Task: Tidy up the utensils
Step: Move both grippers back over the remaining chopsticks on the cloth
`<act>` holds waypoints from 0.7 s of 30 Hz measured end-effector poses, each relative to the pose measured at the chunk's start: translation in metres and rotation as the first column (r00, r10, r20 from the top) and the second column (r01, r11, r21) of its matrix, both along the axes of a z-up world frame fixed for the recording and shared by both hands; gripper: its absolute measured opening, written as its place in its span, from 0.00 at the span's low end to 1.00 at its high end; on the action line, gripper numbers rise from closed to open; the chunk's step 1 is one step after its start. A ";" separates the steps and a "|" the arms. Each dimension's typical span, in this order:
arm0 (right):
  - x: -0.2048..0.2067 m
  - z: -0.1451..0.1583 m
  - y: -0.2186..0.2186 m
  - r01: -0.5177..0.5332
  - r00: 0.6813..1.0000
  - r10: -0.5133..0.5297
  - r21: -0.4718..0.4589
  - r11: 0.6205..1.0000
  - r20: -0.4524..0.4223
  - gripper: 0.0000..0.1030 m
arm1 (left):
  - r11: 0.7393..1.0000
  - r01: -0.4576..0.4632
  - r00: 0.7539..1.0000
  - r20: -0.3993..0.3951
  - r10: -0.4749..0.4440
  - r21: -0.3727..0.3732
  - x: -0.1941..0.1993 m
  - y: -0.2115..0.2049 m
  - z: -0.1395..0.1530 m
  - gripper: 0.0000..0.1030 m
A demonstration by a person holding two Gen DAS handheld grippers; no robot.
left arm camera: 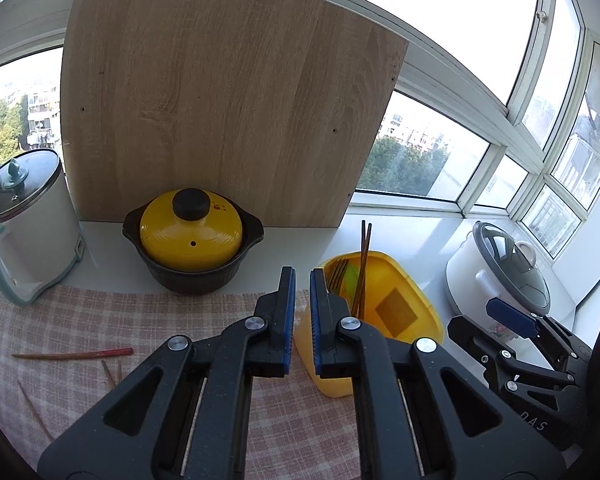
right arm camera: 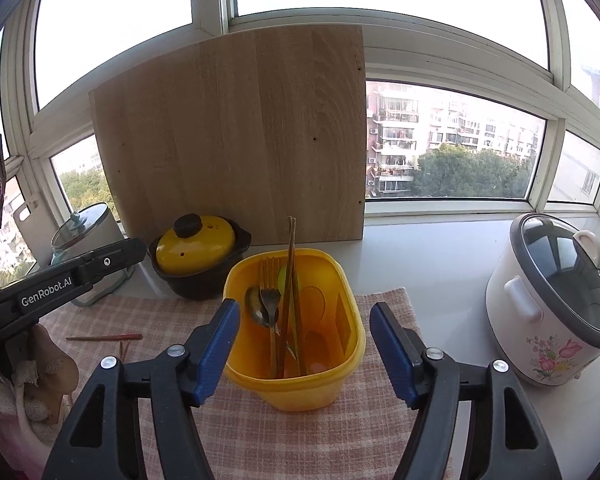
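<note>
A yellow plastic tub stands on the checked cloth and holds a pair of brown chopsticks, a fork and a spoon. My right gripper is open wide, one finger on each side of the tub, neither pad touching it. My left gripper hovers just left of the tub; its jaws stand a narrow gap apart with nothing between them. A red-tipped chopstick and a few thin brown sticks lie loose on the cloth at the left.
A black clay pot with a yellow lid sits behind the cloth, with a glass-lidded white pot to its left. A wooden board leans on the window. A flowered rice cooker stands at the right on the white sill.
</note>
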State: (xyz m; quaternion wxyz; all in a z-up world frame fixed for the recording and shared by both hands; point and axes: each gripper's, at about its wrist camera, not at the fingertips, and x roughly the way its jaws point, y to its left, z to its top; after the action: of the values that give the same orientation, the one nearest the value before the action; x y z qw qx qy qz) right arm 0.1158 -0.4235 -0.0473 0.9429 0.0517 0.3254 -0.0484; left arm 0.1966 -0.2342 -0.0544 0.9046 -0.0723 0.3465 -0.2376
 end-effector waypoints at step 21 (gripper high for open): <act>0.002 0.001 0.077 -0.092 0.996 0.092 -0.015 0.996 0.016 1.00 | 0.978 -0.173 0.982 -0.050 0.180 0.115 -0.035 0.140 -0.023 0.46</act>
State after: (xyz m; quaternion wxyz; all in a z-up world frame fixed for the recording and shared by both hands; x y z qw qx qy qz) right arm 0.1179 -0.3466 -0.0459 0.9472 0.0303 0.3191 -0.0069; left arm 0.1613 -0.0942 -0.0774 0.9139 -0.0601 0.3784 -0.1345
